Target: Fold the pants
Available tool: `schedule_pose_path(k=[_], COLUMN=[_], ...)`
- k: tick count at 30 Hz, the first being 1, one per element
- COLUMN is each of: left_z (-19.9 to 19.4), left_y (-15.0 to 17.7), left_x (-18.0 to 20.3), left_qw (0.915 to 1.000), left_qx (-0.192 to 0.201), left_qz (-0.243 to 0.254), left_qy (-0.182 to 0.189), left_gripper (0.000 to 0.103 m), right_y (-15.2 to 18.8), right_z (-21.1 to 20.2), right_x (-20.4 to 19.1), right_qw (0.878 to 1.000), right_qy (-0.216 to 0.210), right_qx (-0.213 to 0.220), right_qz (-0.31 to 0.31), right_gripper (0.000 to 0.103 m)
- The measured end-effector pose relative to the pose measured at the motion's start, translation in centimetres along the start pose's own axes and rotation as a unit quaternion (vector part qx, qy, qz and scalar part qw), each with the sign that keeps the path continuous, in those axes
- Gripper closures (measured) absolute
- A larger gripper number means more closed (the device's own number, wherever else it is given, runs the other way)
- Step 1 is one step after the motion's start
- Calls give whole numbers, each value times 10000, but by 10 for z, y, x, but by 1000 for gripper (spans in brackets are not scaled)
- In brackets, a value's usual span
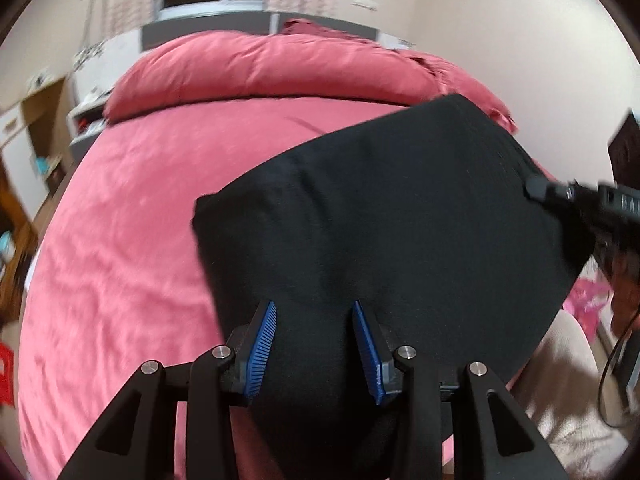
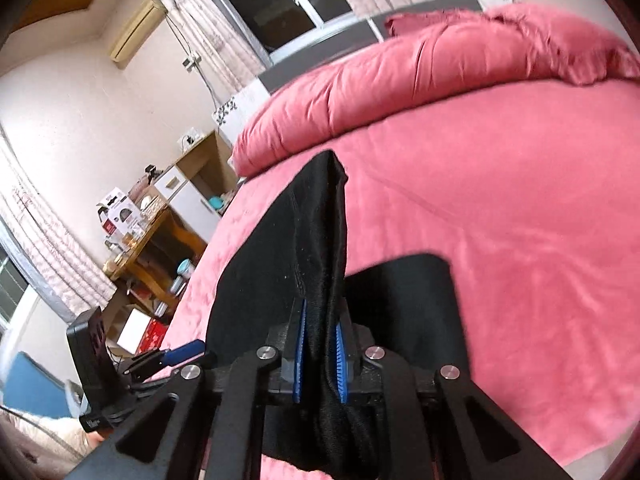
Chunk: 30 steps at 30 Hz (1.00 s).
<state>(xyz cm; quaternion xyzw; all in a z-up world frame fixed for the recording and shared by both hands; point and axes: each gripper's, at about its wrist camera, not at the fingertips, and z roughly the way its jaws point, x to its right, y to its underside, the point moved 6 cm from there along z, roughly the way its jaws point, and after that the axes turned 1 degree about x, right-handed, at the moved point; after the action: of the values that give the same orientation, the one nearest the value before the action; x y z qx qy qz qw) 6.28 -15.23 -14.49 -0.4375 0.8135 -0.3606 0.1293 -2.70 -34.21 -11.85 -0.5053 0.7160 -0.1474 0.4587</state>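
Note:
The black pants (image 1: 380, 216) lie folded on the pink bed (image 1: 132, 248), at its near right side. My left gripper (image 1: 314, 312) hovers over their near edge with blue pads (image 1: 262, 344) apart and no cloth pinched. My right gripper (image 2: 320, 344) is shut on a bunched fold of the pants (image 2: 320, 240), which stands up between its pads. The right gripper shows at the pants' right edge in the left wrist view (image 1: 560, 194). The left gripper shows at lower left in the right wrist view (image 2: 176, 354).
A rolled pink duvet (image 1: 264, 68) lies across the far end of the bed. A wooden desk with clutter (image 2: 148, 236) stands left of the bed. A window (image 2: 280, 0) and curtains are behind. Pink items (image 1: 588, 300) lie on the floor at right.

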Motion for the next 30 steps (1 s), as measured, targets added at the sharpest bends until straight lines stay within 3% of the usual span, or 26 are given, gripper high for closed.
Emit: schedule_pose_path(k=[4,9,11,14,16,18,21,25,30], left_z=[17,40,43,42,39,32,18,15,31], left_y=[-5,10,16,19,19,18,11,-15,-43], left_x=[23,34,39,42,40,36,25,8,6], left_qw=[9990,9962,9938,9920,9934,9955,9979,9990,9986], left_qx=[-237,-511,-500,-402,-438,-490,-521,-418,-430], left_qz=[361,664,909,1110,999,783,386,-43,-129], left_qy=[61,-242,-399,-440,-360,-205,12,-179,-289], left_gripper=[63,63,63,62,61,61,61,61,61], right_y=[-3,27,41,46,44,40,23,-2,-20], right_z=[-7,23,38,44,44,40,20,7,30], right_x=[15,49,60,71,71,66,62,46,16], right_qw=[9997,9955,9922,9908,9898,9901,9892,9933,9947], right_qy=[251,550,714,638,625,775,1294,1118,915], right_qx=[-31,-568,-781,-650,-683,-743,-583,-277,-328], right_qz=[39,513,657,1004,1080,903,370,76,-326], right_gripper=[91,91,89,88,88,80,74,74,74])
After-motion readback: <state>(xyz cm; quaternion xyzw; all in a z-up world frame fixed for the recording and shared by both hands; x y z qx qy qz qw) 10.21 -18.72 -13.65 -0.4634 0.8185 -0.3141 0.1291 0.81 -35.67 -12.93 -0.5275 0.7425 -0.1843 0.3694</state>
